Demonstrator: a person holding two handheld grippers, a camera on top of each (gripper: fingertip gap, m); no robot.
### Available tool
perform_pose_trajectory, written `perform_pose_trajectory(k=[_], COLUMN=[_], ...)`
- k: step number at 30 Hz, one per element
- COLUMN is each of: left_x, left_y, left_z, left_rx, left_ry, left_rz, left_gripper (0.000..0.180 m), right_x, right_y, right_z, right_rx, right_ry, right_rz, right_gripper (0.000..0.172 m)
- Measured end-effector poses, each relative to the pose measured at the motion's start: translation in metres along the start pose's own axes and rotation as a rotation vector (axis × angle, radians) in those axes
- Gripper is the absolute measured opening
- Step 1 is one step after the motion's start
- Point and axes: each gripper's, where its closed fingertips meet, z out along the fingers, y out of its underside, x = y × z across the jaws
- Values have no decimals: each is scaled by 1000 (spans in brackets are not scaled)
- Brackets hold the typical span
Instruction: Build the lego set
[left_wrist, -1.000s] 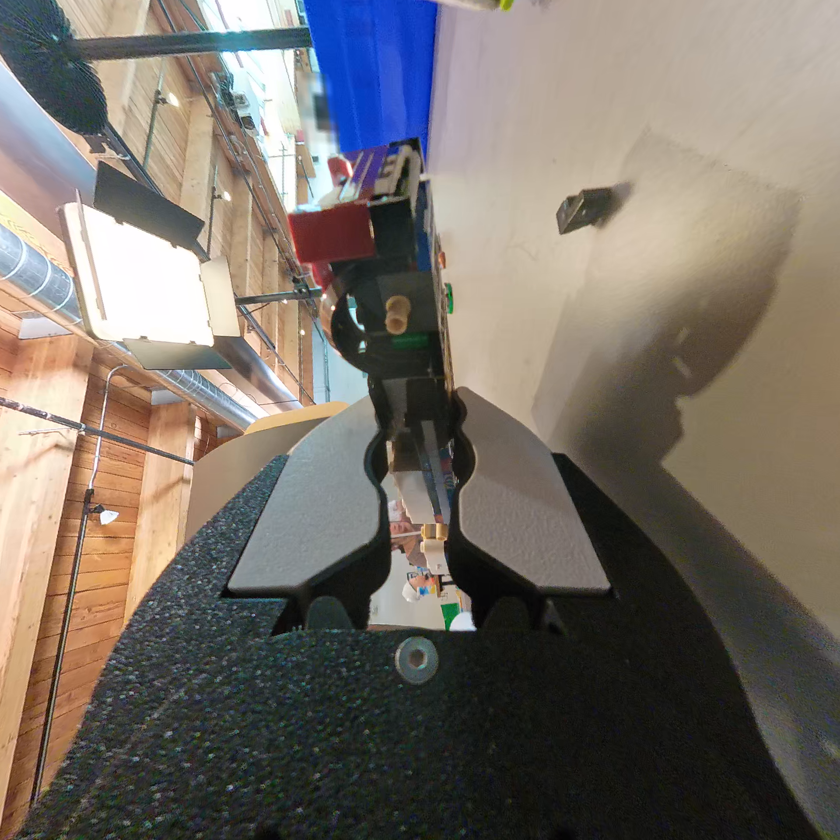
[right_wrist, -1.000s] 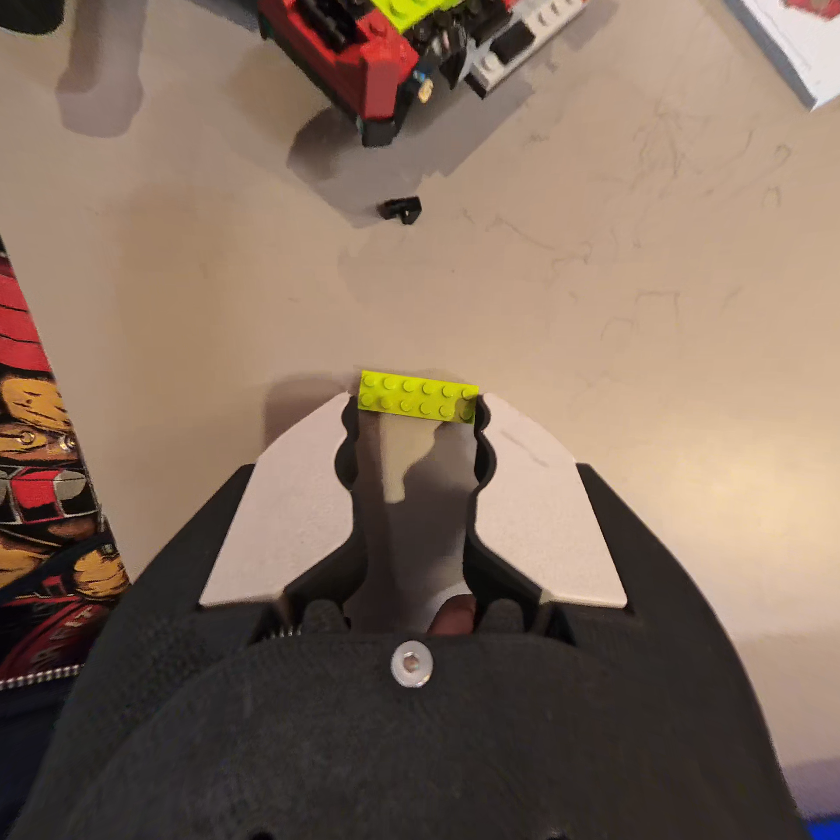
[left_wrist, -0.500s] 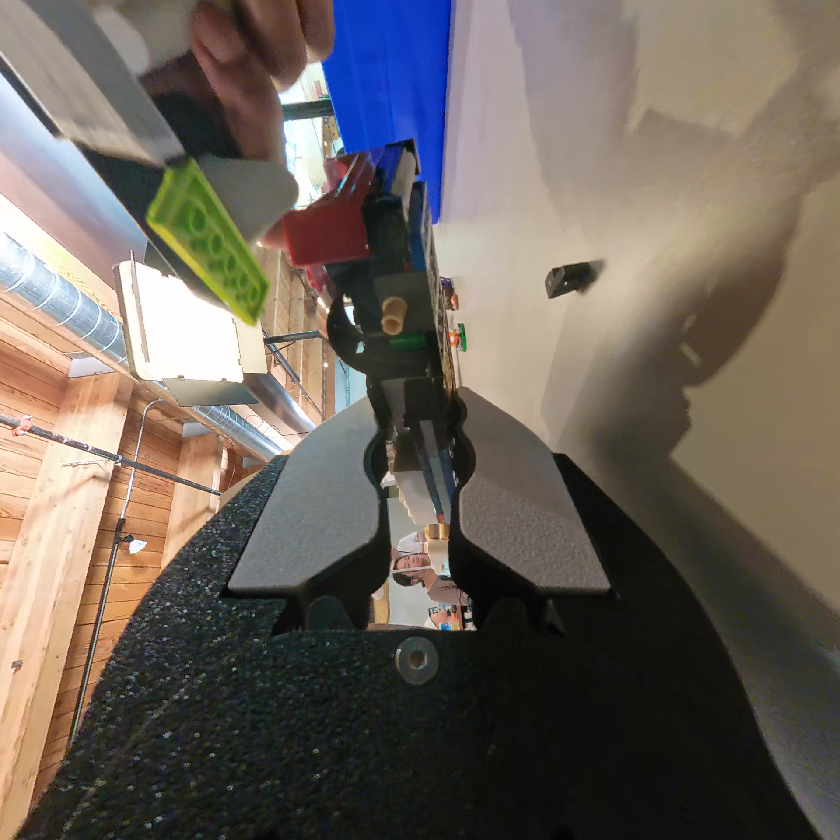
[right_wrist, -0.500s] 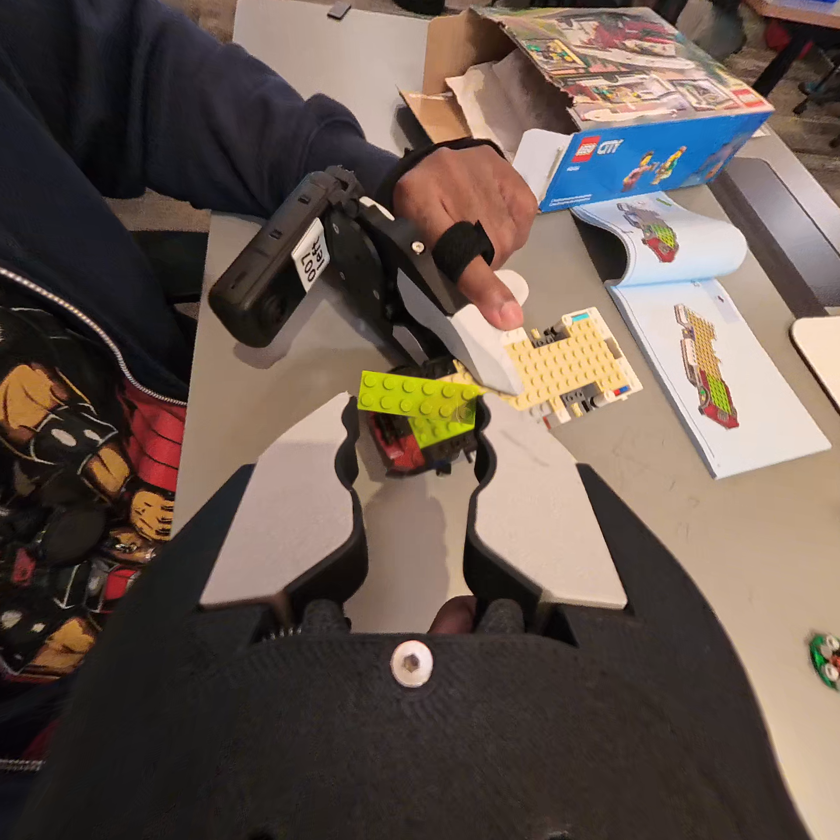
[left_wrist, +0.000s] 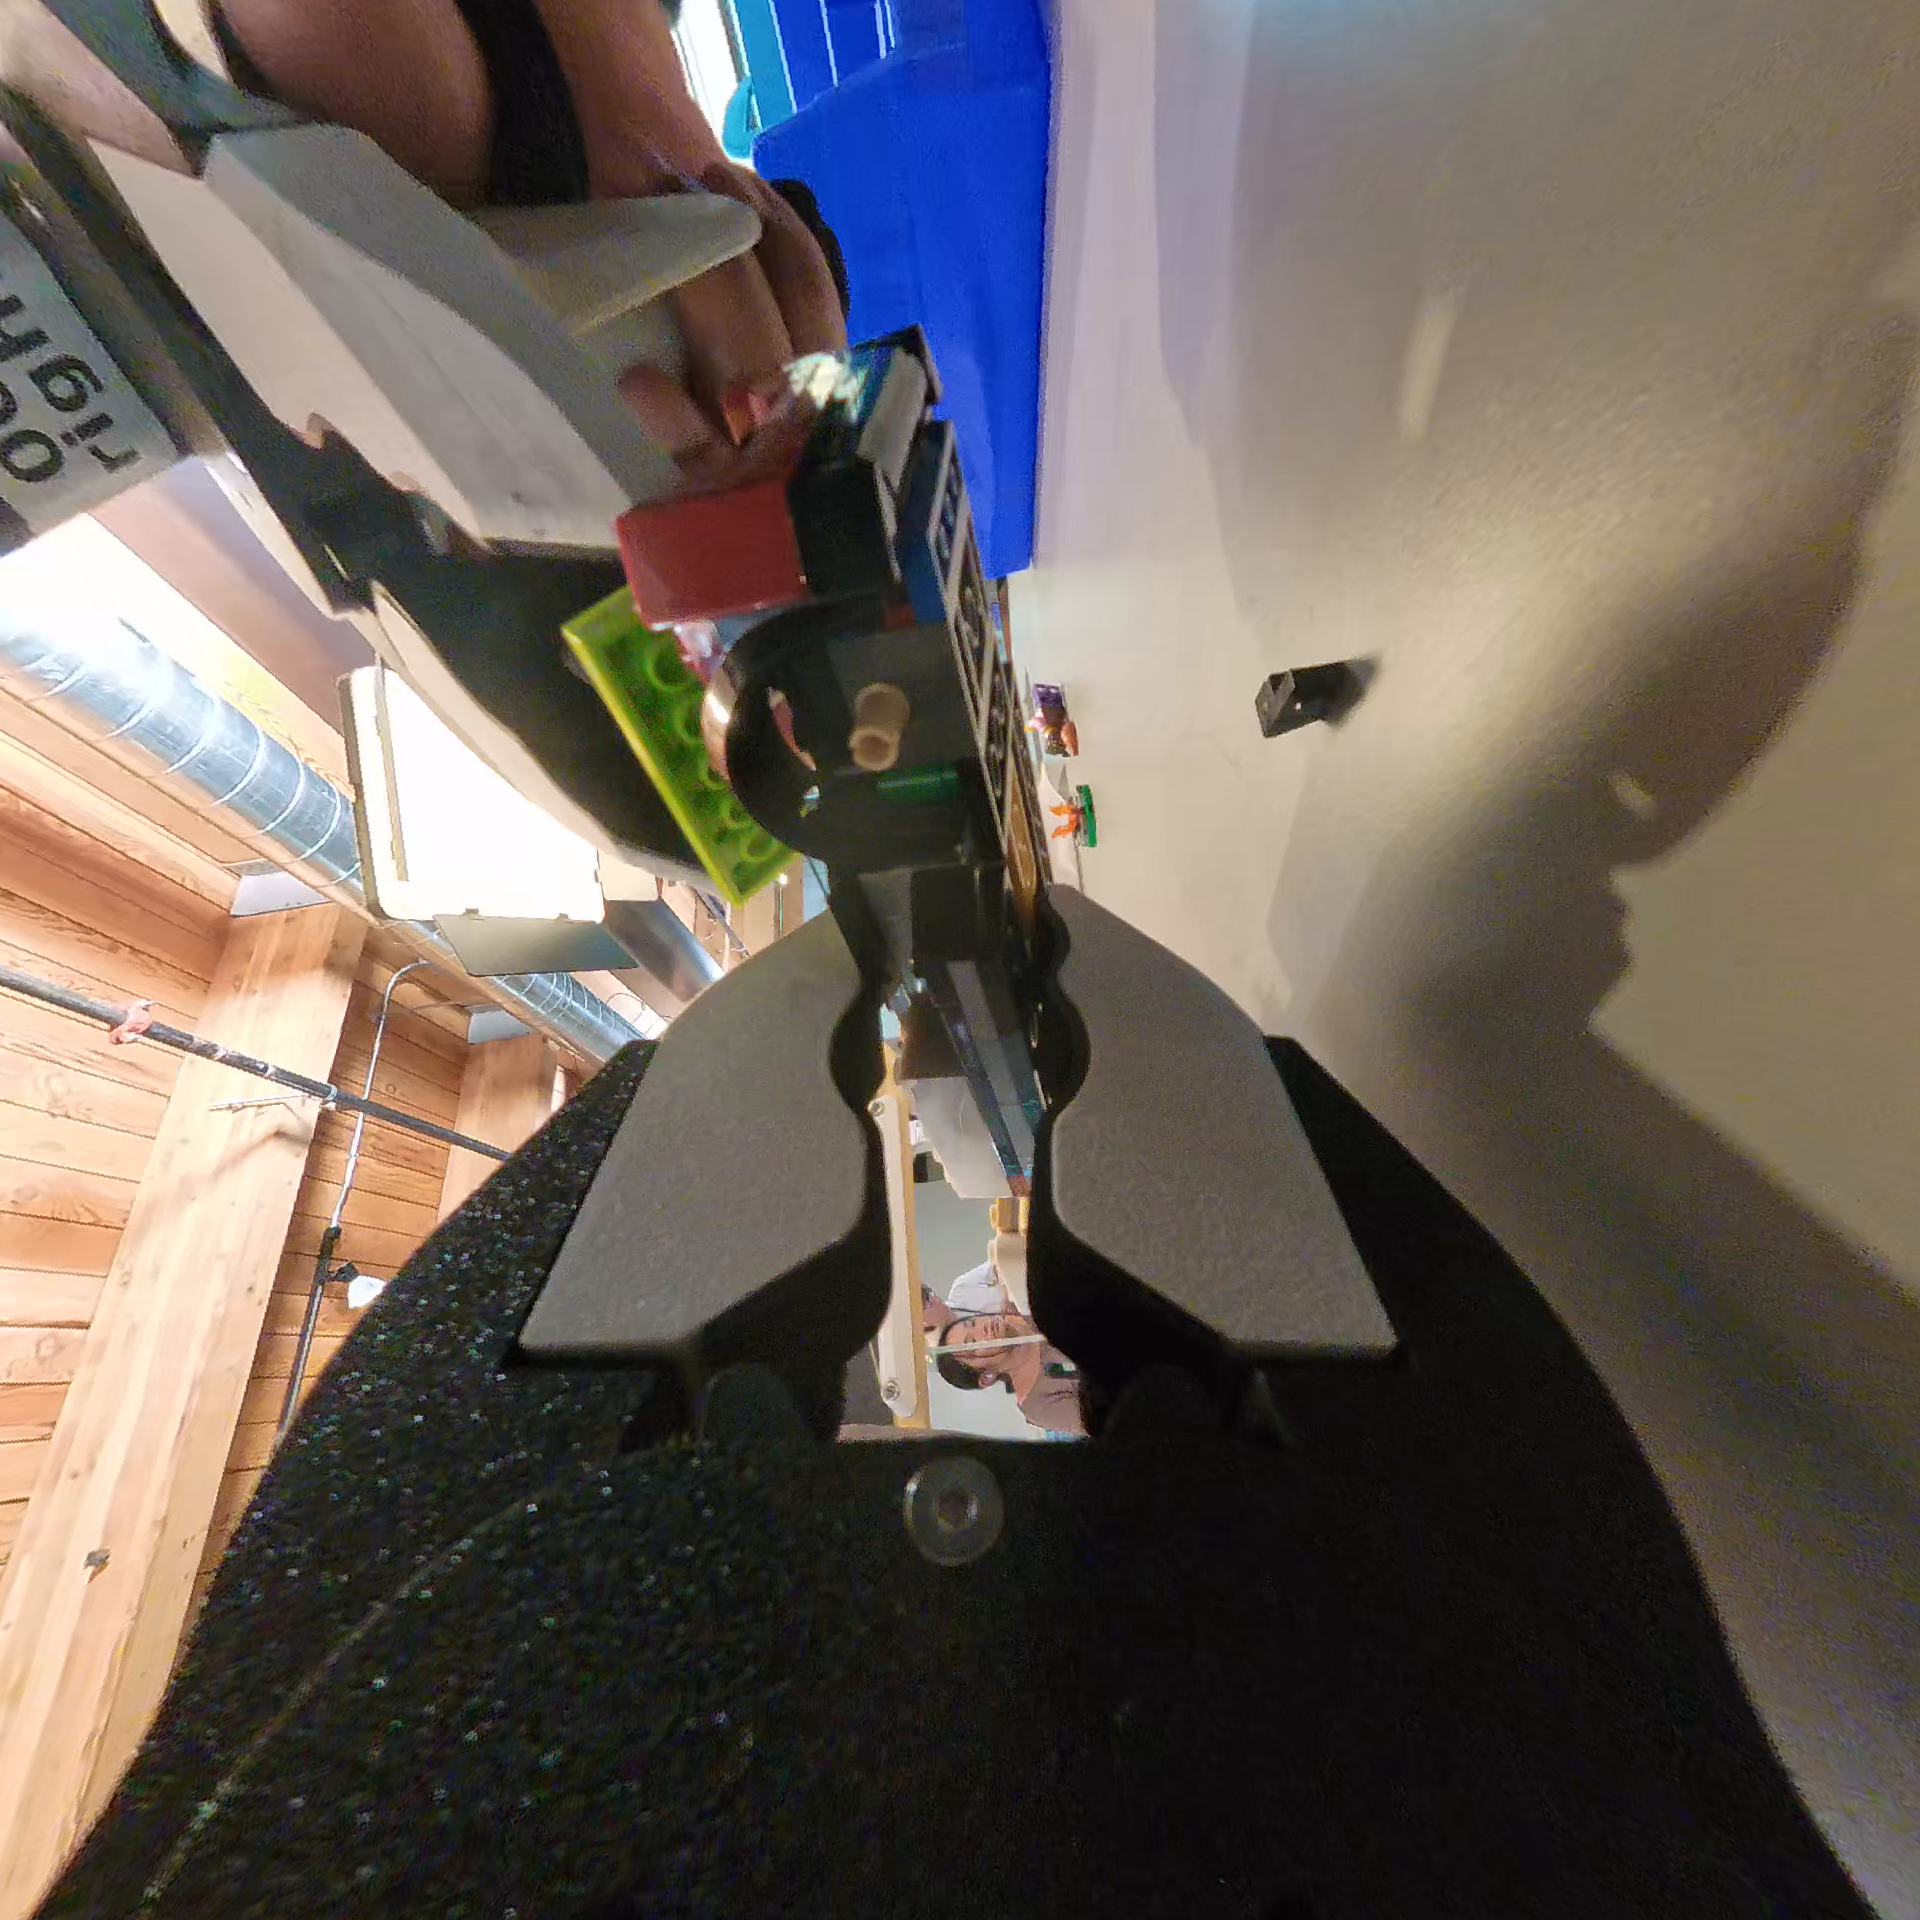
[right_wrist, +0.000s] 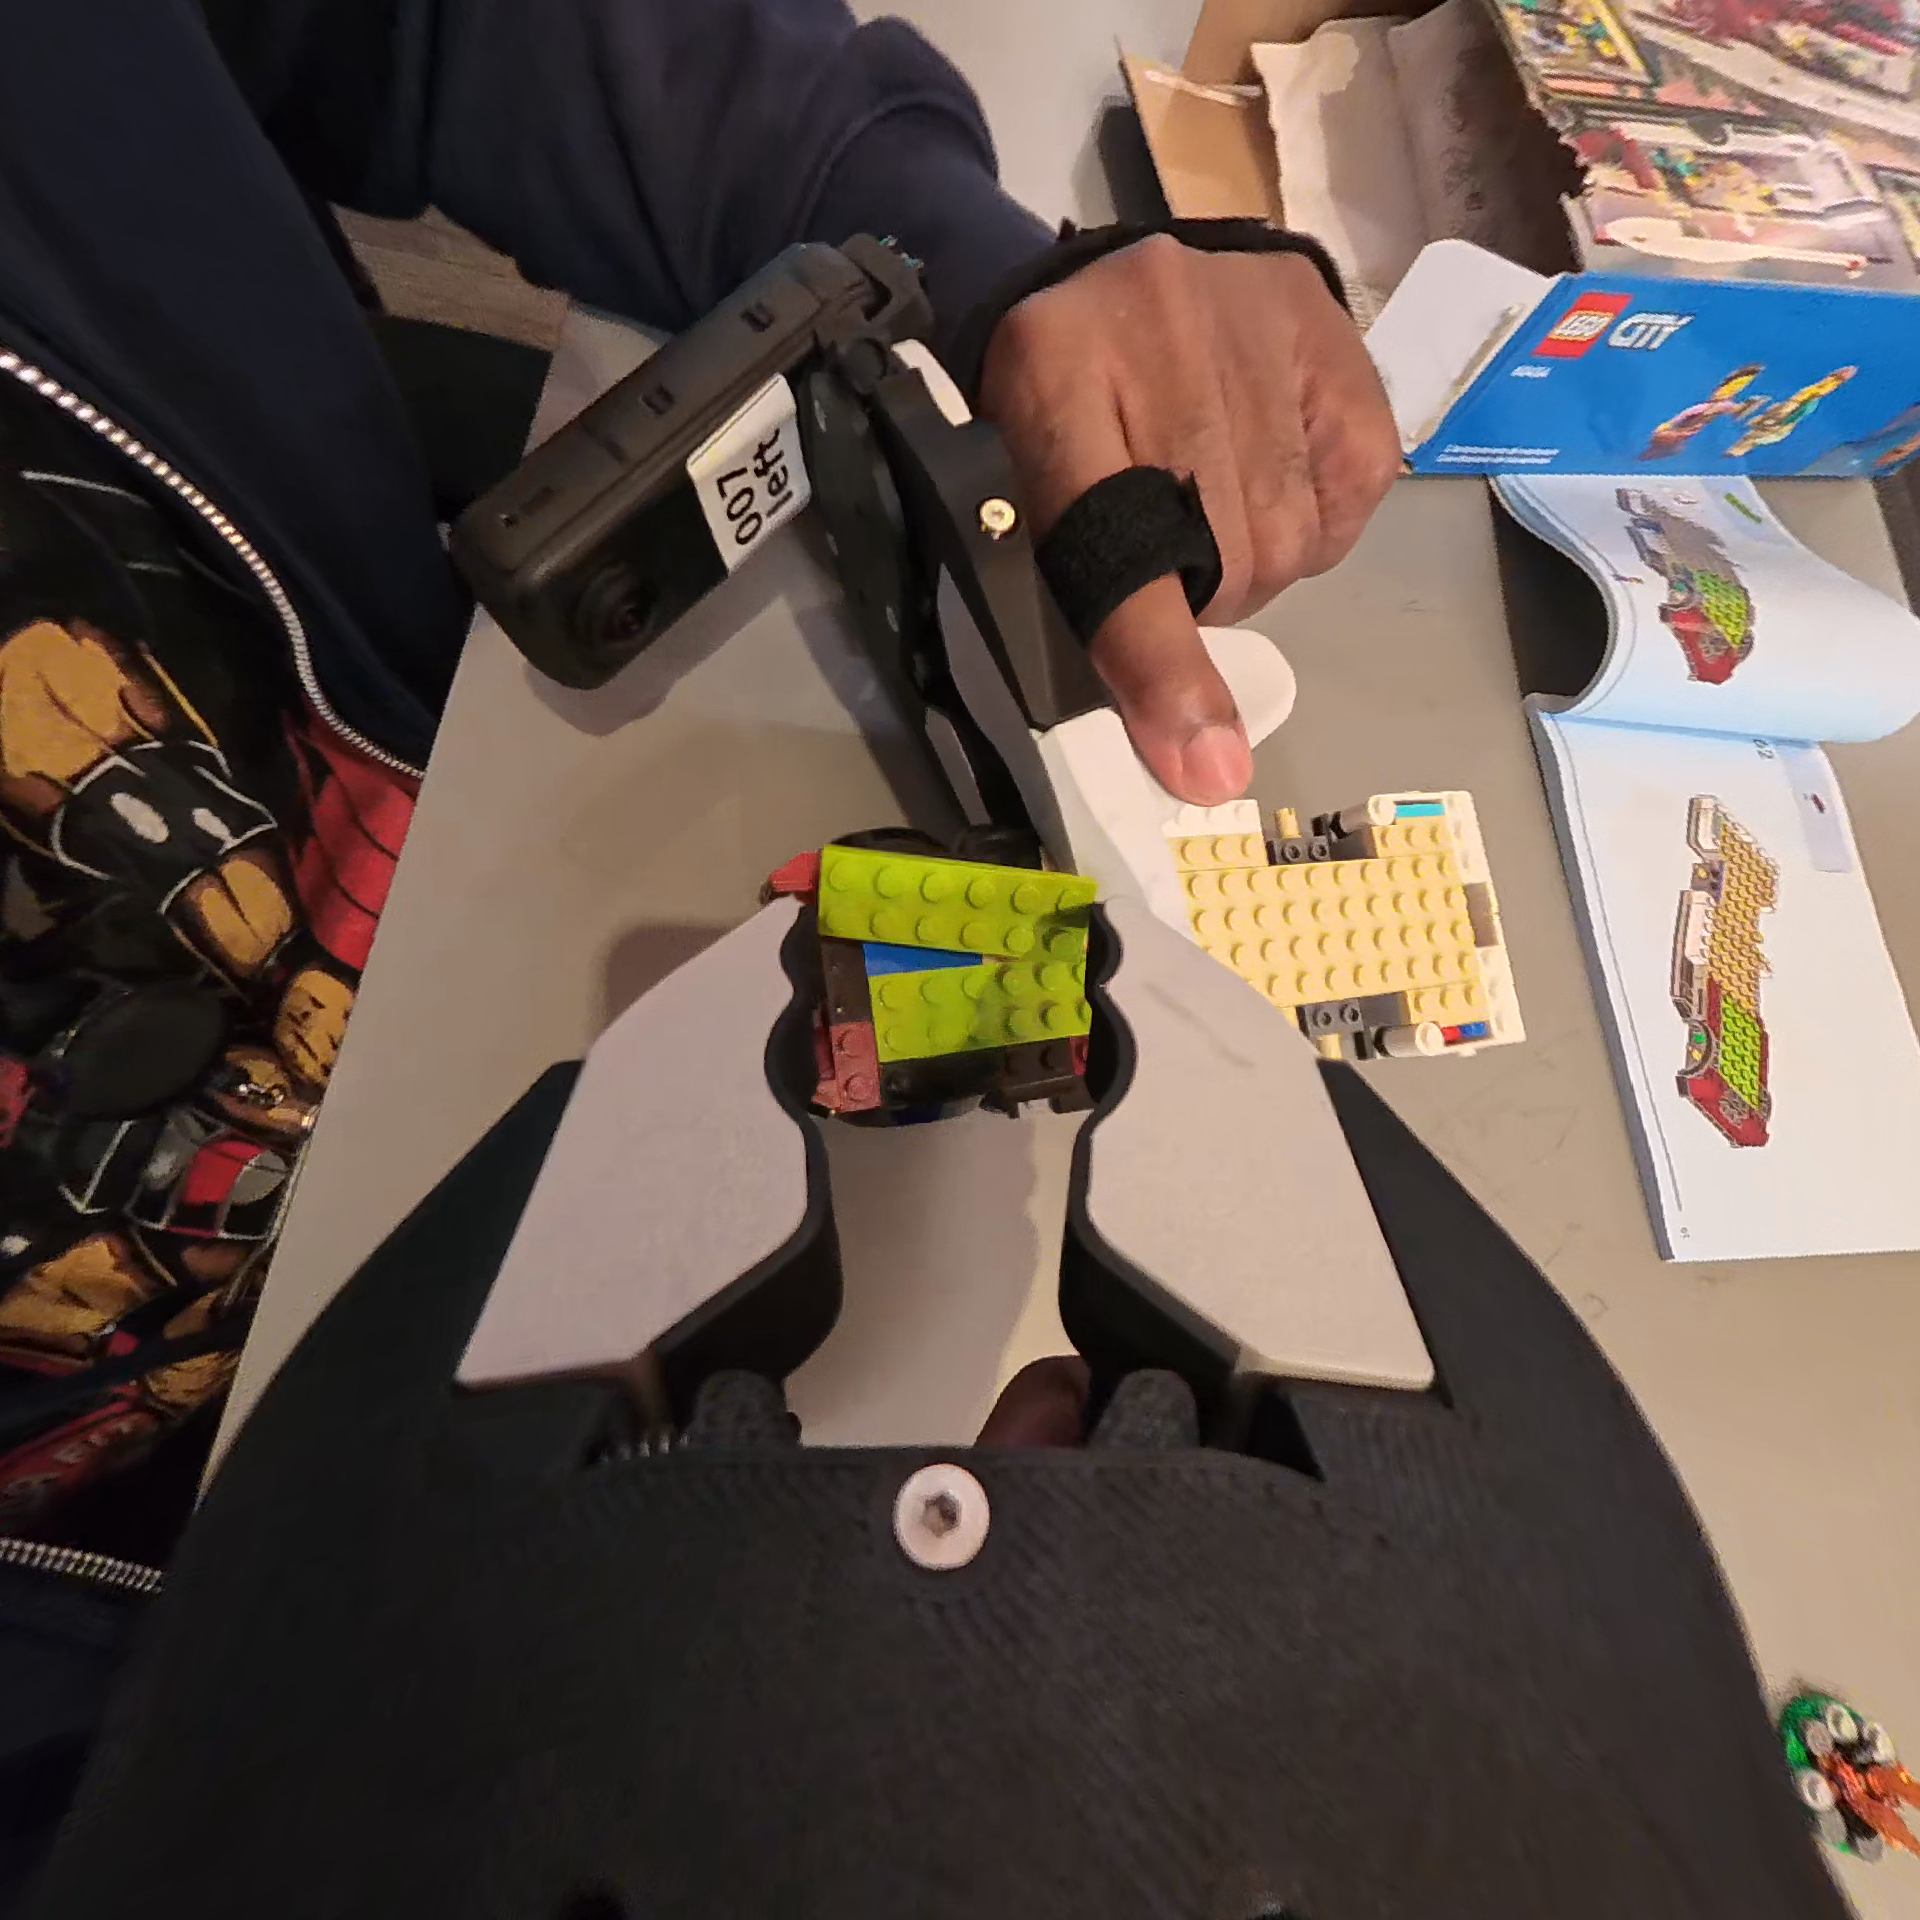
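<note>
Two grippers are busy at once, w/ no stated goal, so we only report what shows. Our left gripper (left_wrist: 951, 940) is clamped on a brick-built vehicle (left_wrist: 894, 665), fingers pressed to its dark lower end, holding it off the table (left_wrist: 1455, 416). Our right gripper (right_wrist: 951, 914) pinches a lime-green plate (right_wrist: 951, 899) by its short ends, held tilted right over the vehicle's top, beside a matching lime plate already seated there; whether it's touching the studs yet, we can't tell. So as far as we judge: one lime plate on, this one not pressed down. Vehicle looks red, black & blue w/ a tan peg on its side. Nearby on the table: tan studded base (right_wrist: 1340, 925), open instruction booklet (right_wrist: 1714, 935), blue box (right_wrist: 1662, 384), small black piece (left_wrist: 1309, 694).
</note>
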Motion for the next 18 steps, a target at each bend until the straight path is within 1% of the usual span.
perform_pose_trajectory(k=[4, 10, 12, 14, 16, 18], left_x=[-4, -5, -5, -6, -7, -8], left_y=[0, 1, 0, -1, -2, -2], left_z=[0, 1, 1, 2, 2, 2], left_rx=[-5, -12, -13, -11, -13, -18], left_ry=[-22, -27, -26, -28, -31, -33], left_rz=[0, 6, 18, 20, 23, 32], left_gripper=[25, 25, 25, 25, 25, 25], right_x=[0, 1, -1, -1, 1, 1], right_y=[-1, -6, -9, -6, -4, -4], right_z=[0, -5, -6, -5, -5, -5], right_rx=[13, 47, 67, 54, 45, 49], right_ry=[-18, 26, 30, 41, 61, 69], right_rz=[-4, 4, 34, 81, 119, 150], right_gripper=[50, 50, 49, 46, 39, 37])
